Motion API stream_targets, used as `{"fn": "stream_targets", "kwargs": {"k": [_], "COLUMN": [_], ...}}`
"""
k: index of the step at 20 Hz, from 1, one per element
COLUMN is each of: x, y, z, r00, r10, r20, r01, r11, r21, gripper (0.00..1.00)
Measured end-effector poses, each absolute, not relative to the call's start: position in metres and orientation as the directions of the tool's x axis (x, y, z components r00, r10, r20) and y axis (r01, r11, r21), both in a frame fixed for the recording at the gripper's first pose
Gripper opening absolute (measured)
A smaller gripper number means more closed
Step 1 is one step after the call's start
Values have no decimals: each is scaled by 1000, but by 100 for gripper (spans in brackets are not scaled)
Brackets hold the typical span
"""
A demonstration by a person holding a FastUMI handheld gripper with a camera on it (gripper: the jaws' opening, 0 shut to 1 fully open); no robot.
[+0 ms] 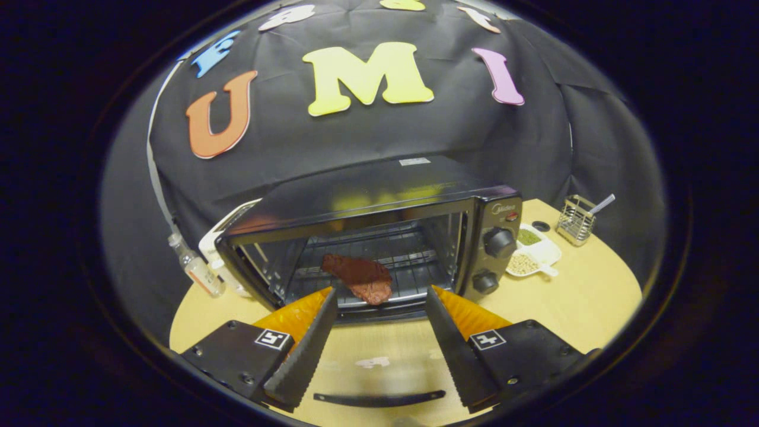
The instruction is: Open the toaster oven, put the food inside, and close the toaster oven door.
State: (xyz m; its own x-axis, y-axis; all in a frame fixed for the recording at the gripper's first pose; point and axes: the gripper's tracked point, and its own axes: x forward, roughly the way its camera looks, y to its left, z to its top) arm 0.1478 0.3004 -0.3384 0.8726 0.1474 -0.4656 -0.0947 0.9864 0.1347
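Nearest the camera, the gripper (381,302) points level at the black toaster oven (379,237), fingers spread wide and holding nothing. Below the fingers, the oven's glass door (379,379) lies folded down, fully open. Just beyond the fingertips, the reddish-brown slab of meat (362,277) rests on the oven's wire rack (409,273).

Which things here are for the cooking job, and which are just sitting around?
For the job:
toaster oven, its door folded down with the handle nearest the tongs
food lying on the rack inside
tongs, open and holding nothing

Just sitting around:
small bottle
white dish of beans
wire holder
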Motion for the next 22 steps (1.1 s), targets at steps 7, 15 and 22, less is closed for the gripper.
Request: {"fn": "stream_targets", "kwargs": {"k": [7,15,22], "x": [75,17,26], "y": [287,273,282], "z": [-362,-414,-458], "r00": [836,776,739], "r10": [193,211,197], "r20": [-514,-594,-645], "r01": [-187,-222,-218], "r11": [980,973,975], "r21": [63,56,48], "gripper": [95,95,95]}}
